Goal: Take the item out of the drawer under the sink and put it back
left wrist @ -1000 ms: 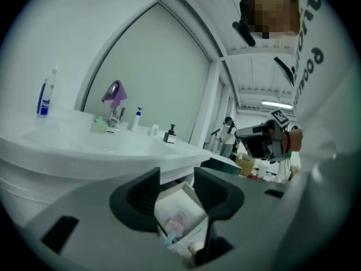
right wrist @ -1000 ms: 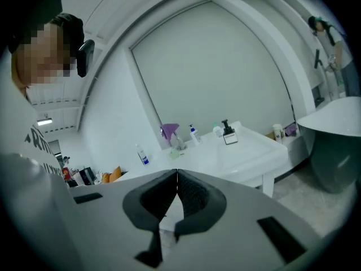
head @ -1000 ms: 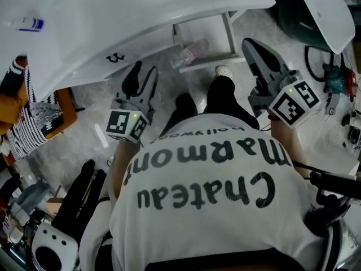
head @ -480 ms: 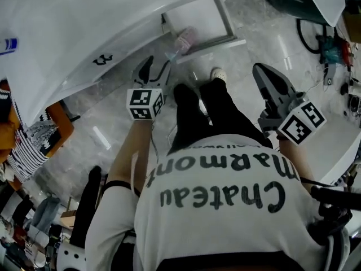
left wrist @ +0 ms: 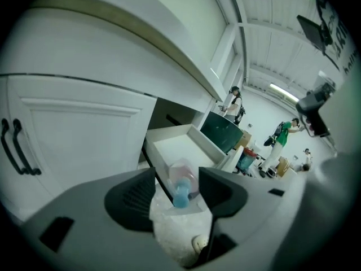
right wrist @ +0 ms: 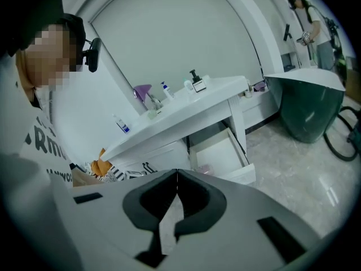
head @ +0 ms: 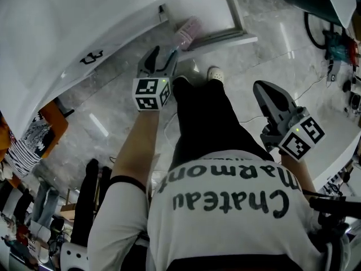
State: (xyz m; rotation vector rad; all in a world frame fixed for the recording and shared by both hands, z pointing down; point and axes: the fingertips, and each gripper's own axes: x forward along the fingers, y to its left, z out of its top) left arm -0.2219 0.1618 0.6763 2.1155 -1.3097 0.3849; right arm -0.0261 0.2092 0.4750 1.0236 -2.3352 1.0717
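Note:
A clear pink bottle [head: 186, 30] with a blue cap lies on its side in the front corner of the open white drawer [head: 225, 16] under the sink. My left gripper [head: 162, 55] points at it from just short of the drawer front. In the left gripper view the bottle [left wrist: 181, 186] shows ahead between the jaws, which are opening, and the pads do not touch it. My right gripper [head: 262, 89] hangs back to the right over the floor, jaws shut and empty. From there [right wrist: 177, 174] the drawer [right wrist: 217, 151] is seen farther off.
The white sink counter [head: 84, 16] overhangs the drawer; several bottles stand on the counter [right wrist: 186, 103]. A cabinet door with black handles [left wrist: 17, 148] is left of the drawer. A dark green tub [right wrist: 307, 106] stands to the right. My legs and a white shoe [head: 214, 72] are below.
My left gripper has moved forward towards the drawer and the bottle, and its jaws stand wider. The right gripper has stayed back at the right, still shut.

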